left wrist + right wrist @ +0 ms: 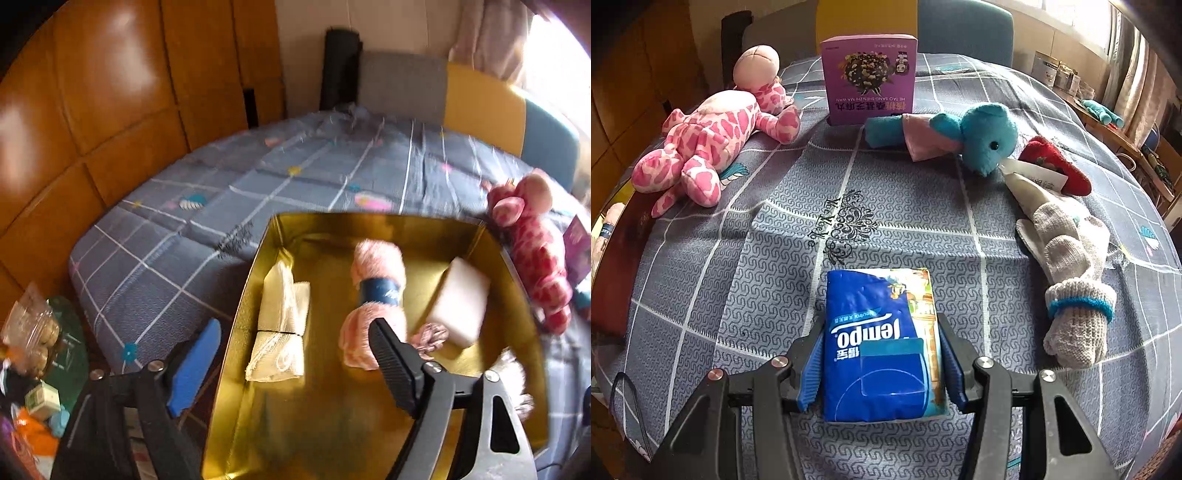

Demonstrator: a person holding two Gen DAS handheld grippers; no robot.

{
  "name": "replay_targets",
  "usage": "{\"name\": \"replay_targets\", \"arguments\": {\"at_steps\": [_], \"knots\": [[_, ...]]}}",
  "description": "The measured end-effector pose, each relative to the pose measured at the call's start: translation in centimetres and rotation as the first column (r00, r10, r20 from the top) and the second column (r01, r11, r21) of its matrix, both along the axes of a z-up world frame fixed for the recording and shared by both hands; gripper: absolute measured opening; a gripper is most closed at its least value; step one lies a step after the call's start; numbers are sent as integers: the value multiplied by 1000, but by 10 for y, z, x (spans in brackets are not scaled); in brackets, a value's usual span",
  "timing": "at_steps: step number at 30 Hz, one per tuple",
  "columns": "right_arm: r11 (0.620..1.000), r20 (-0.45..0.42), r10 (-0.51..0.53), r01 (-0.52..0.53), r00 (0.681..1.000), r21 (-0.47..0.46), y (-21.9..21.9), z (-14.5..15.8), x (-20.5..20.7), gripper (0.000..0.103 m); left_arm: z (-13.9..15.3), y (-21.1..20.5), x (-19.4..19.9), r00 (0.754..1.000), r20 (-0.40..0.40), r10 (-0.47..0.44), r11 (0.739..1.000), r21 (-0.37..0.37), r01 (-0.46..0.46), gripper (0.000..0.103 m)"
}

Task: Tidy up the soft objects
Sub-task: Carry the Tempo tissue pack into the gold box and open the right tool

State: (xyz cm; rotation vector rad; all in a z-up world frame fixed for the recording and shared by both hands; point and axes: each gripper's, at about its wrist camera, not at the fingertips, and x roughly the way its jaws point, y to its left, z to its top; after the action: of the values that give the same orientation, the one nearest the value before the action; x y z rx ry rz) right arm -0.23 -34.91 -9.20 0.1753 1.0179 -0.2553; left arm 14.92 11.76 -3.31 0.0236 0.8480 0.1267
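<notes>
Inside the gold tin (236, 369) lie folded cloth (282, 325), pink yarn (373, 306) and white sponge (458, 301); left gripper (291, 365) gapes empty.

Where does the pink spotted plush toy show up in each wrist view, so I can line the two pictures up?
Left wrist view: the pink spotted plush toy lies at the right edge, just outside the gold tin's right wall.
Right wrist view: it lies upper left on the bedspread, left of the purple box.
Shared landmark: the black scroll emblem on the grey checked bedspread.
</notes>
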Motion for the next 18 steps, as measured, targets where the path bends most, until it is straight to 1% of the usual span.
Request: {"name": "replay_targets", "arguments": {"at_steps": [1,3,6,8,15,18], "knots": [[1000,5,-3,3,1000,-1,0,0,-1,54,5,-2,-5,1000,19,7,1000,-5,-7,85],[1000,12,-10,10,1000,-2,0,0,-2,54,14,-8,-17,998,57,15,1000,-28,-14,91],[1000,20,-17,18,1000,-3,0,0,-3,54,25,-19,-32,996,86,1,998,-64,5,96],[1000,23,-20,20,1000,-7,0,0,-4,54,30,-26,-42,995,101,-12,997,-78,20,97],[1000,28,-19,20,999,-16,2,2,-7,54,35,-58,-71,991,103,-90,989,-104,101,99],[1000,30,-21,21,999,-17,1,2,-7,53,34,-67,-81,988,103,-112,988,-96,122,99]]}}
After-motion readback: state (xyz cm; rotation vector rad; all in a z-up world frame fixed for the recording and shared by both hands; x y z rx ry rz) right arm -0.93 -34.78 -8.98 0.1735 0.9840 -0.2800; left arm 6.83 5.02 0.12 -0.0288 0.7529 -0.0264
